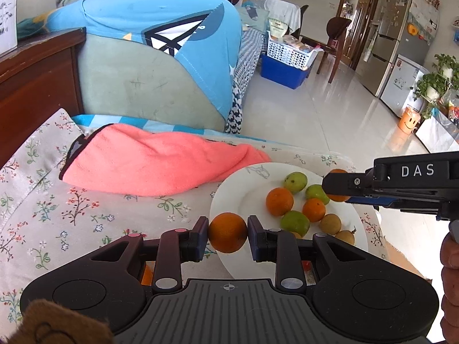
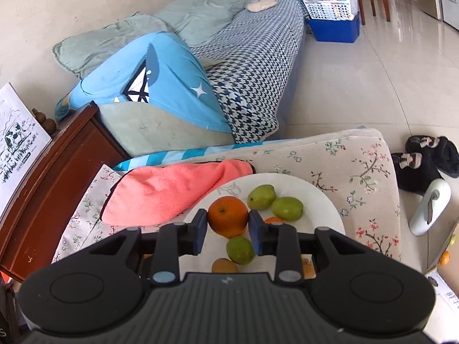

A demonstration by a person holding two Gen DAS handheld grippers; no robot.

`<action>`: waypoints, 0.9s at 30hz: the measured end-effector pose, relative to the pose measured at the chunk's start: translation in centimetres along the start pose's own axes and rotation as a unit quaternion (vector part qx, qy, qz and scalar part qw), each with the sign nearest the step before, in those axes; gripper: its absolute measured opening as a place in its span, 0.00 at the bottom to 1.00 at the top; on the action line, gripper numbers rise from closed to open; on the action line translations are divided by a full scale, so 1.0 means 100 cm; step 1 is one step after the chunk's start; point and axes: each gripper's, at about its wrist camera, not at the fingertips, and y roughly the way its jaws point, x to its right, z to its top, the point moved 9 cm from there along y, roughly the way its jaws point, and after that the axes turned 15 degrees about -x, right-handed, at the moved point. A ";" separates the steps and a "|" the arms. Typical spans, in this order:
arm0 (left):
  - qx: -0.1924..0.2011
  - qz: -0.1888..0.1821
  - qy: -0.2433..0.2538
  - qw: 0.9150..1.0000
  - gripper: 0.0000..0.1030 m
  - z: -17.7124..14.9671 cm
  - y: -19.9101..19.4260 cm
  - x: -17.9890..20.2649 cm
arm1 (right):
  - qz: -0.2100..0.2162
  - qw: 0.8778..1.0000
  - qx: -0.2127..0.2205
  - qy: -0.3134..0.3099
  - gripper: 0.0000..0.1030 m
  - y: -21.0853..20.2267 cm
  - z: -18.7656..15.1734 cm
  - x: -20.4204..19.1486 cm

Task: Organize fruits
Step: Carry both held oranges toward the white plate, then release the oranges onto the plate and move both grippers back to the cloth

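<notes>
left claw (image 1: 228, 233) grasps a round orange (image 1: 227, 232) at the white round plate's (image 1: 229, 200) 8 o'clock rim | right claw (image 2: 228, 223) grips another orange (image 2: 228, 215) over the plate | green and brown fruits already plated | mid-task, I judge

Bright, even daylight fills both views. The glossy pale tiled floor (image 1: 330, 109) carries soft white glare on the far right, toward the open wooden doorway (image 1: 354, 14). Shadows are faint and soft-edged under the round white plate (image 2: 315, 197). Fisheye distortion bends straight lines toward the edges, and dark vignetting clips the corners. Near parts stay fairly sharp; the far room looks slightly soft.
</notes>
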 end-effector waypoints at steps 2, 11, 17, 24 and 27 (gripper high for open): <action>0.000 -0.002 0.000 1.000 0.26 0.002 0.003 0.001 | -0.002 1.000 -0.008 0.011 0.30 0.001 -0.004 0.006; 0.000 -0.012 0.011 1.000 0.26 0.007 0.013 0.010 | -0.014 0.998 -0.043 0.045 0.31 0.015 -0.019 0.023; 0.007 -0.016 0.004 1.000 0.28 0.010 0.009 0.011 | -0.015 0.997 -0.043 0.062 0.33 0.016 -0.020 0.027; 0.007 0.009 -0.016 1.000 0.45 0.013 -0.003 -0.008 | 0.004 0.999 -0.025 0.031 0.33 0.011 -0.015 0.010; 0.009 0.020 -0.028 0.999 0.48 0.015 -0.012 -0.022 | 0.014 1.000 -0.025 0.011 0.34 0.011 -0.016 -0.001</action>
